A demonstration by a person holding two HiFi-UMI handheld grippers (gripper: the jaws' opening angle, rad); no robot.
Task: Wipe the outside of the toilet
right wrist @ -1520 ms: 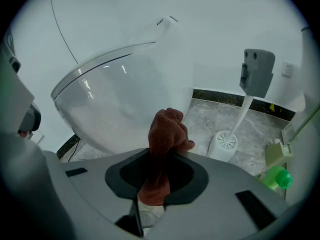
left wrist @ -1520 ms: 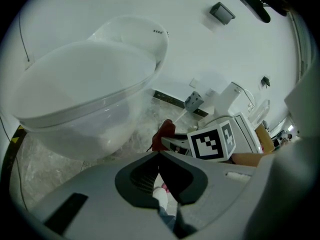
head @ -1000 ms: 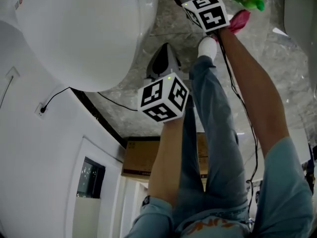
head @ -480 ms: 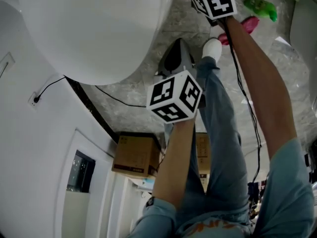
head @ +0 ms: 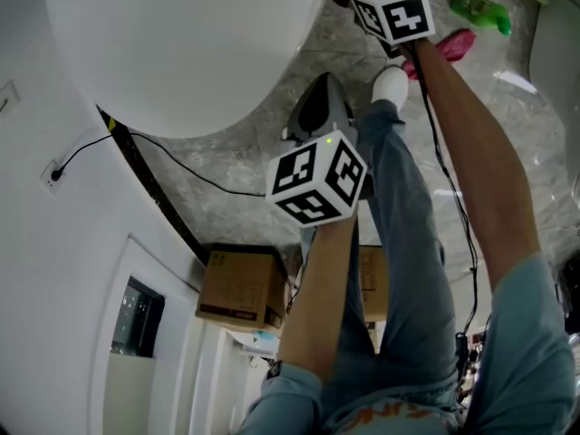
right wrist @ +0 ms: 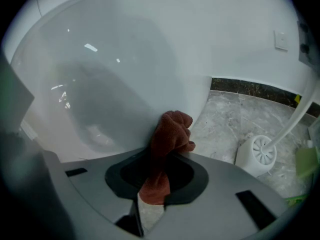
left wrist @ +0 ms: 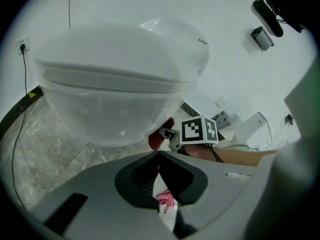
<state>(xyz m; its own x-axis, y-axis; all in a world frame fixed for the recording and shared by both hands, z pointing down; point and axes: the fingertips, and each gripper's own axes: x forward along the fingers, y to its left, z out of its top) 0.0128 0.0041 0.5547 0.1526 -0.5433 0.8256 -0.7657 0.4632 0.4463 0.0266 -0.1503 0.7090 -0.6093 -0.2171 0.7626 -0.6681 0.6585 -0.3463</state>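
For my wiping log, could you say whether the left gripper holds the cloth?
No: the cloth is clamped in the right gripper against the toilet; the left gripper is shut, empty.

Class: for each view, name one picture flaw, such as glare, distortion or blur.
Head view: the toilet is washed out to nearly flat white. Left gripper view: fisheye bending, black corners. Right gripper view: small light reflections on the toilet's glossy side; left edge smeared, the cloth sharp.
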